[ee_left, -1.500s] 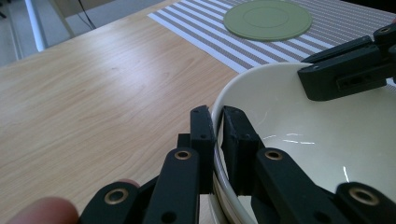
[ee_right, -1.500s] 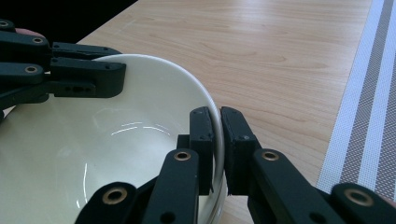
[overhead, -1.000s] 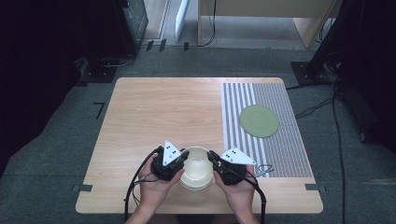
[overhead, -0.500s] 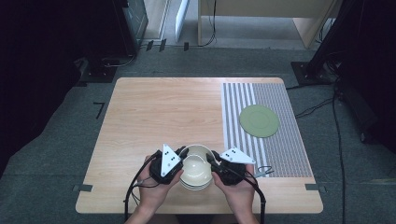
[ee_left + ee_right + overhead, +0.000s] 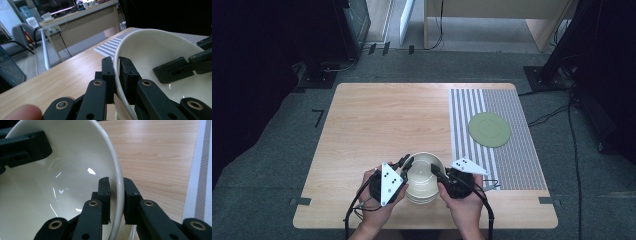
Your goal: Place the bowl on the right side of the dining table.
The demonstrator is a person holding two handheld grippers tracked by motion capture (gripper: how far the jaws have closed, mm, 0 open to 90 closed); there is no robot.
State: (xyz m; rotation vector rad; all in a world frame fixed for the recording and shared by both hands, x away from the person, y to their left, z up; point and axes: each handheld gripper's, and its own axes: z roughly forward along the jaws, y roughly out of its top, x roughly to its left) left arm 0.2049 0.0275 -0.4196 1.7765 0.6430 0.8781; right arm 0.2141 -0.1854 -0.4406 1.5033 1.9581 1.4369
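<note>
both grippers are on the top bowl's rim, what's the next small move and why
Probably a short, level lift with both hands. The left gripper and right gripper each clamp the top bowl by opposite rim walls, and it sits tilted on the stack of bowls, so raising it evenly should free it.

A cream ceramic bowl (image 5: 424,172) sits atop a stack of bowls at the near edge of the wooden table (image 5: 387,120); a round green plate (image 5: 489,129) lies on the striped mat (image 5: 512,160), far right.
</note>
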